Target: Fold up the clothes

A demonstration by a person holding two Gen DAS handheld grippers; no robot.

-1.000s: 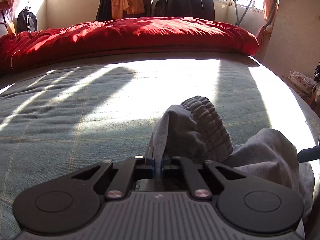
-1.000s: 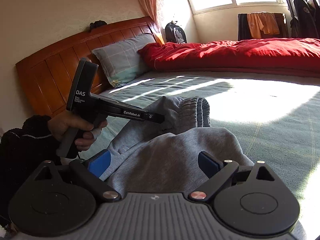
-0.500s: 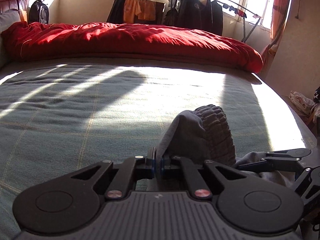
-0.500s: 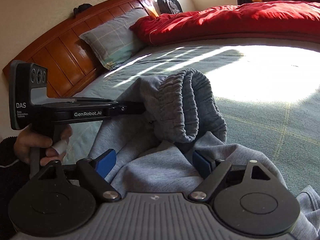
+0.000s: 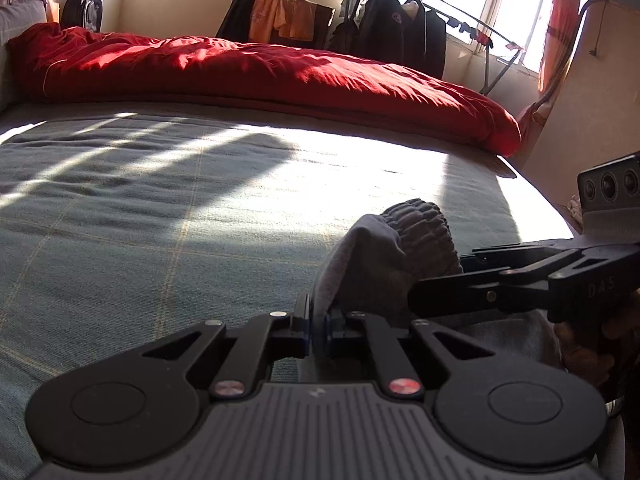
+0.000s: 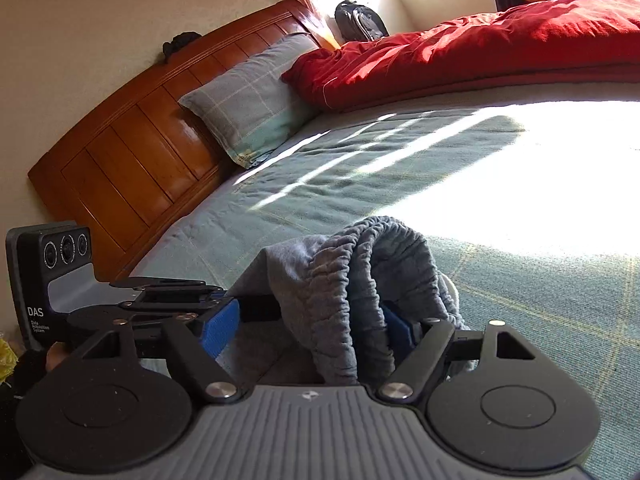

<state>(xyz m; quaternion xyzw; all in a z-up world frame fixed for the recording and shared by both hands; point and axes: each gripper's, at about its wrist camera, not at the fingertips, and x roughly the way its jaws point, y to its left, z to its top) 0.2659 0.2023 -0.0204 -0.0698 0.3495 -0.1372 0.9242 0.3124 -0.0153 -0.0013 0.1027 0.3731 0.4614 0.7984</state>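
A grey pair of sweatpants (image 5: 394, 258) with a ribbed elastic waistband hangs bunched above the green checked bedsheet (image 5: 160, 208). My left gripper (image 5: 317, 330) is shut on the fabric just below the waistband. My right gripper (image 6: 308, 326) is open, its blue pads either side of the waistband (image 6: 360, 280), which hangs between the fingers. In the left wrist view the right gripper (image 5: 440, 286) comes in from the right against the cloth. In the right wrist view the left gripper (image 6: 236, 300) holds the cloth from the left.
A red duvet (image 5: 260, 68) lies along the far side of the bed. A checked pillow (image 6: 256, 96) leans on the wooden headboard (image 6: 132, 152). A clothes rack (image 5: 400, 32) with dark jackets stands by the window. A backpack (image 5: 82, 12) sits in the corner.
My right gripper has moved forward and up, so the waistband now hangs between its open fingers. My left gripper keeps its hold on the sweatpants, with its view turned a little to the right.
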